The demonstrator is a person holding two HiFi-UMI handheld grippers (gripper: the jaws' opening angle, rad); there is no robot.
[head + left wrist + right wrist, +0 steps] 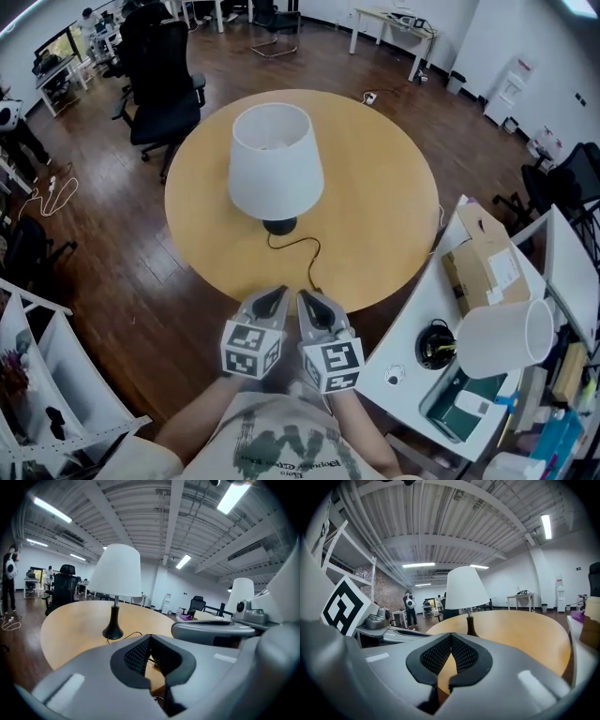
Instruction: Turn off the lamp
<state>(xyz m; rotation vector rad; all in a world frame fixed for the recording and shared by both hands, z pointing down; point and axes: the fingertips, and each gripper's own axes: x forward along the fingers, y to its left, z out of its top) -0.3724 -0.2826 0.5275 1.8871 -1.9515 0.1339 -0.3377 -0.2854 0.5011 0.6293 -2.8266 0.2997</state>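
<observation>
A table lamp with a white shade [275, 161] and a black base [279, 225] stands in the middle of the round wooden table [384, 187]. Its black cord [309, 251] runs toward the near edge. My left gripper [277, 295] and right gripper [306, 299] hover side by side at that near edge, both shut and with nothing in them. In the left gripper view the lamp [116, 573] stands ahead beyond the closed tips [150, 637]. The right gripper view shows the lamp [465, 588] just past its closed tips [451, 636]. Whether the lamp is lit I cannot tell.
A black office chair [164, 80] stands behind the table at the left. At the right a white desk [422, 342] carries a cardboard box [487, 258] and a second white lamp [506, 337]. A white shelf [42, 375] stands at the near left.
</observation>
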